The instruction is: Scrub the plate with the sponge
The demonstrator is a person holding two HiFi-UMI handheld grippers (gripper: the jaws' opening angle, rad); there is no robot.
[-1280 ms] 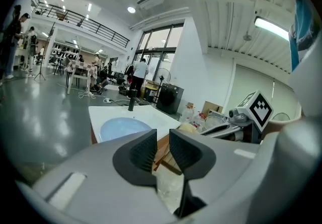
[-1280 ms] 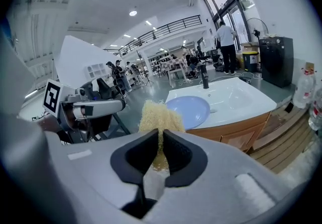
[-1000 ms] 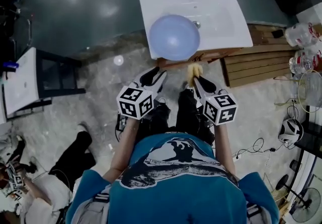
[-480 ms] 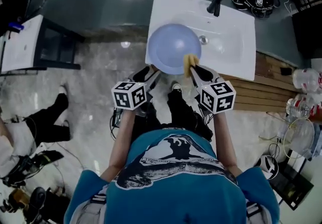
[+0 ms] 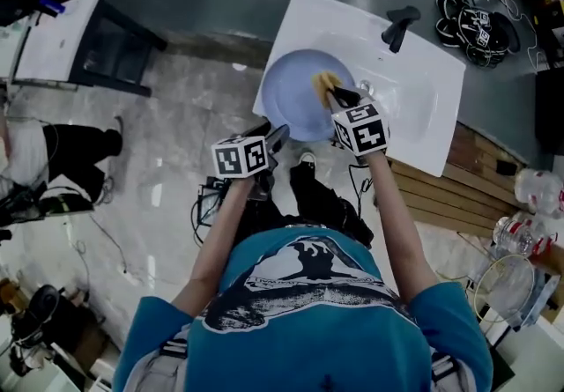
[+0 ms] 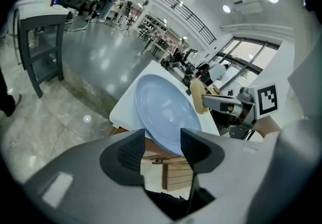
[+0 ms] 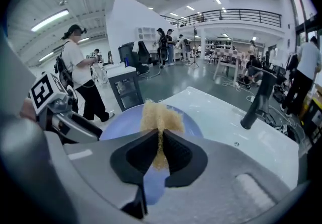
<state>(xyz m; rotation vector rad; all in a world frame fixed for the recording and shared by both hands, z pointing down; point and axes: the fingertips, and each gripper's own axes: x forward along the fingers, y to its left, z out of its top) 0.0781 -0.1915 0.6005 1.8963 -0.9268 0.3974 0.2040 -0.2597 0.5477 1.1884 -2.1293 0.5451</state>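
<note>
A pale blue plate rests at the near left part of the white sink. My right gripper is shut on a tan sponge, which sits over the plate's right half. In the right gripper view the sponge sticks up between the jaws, above the plate. My left gripper is at the plate's near rim. Its jaws have just been opening. In the left gripper view the plate has its edge in the gap of the left gripper, and the pads stand clear of it.
A black faucet stands at the sink's far side. Wooden boards lie to the right of the sink. A dark stand with a white top is at the far left. A person's legs and cables lie on the floor at left.
The right gripper has carried the sponge from below the sink's front edge onto the plate. The left gripper has opened at the plate's near rim and sunk a little.
</note>
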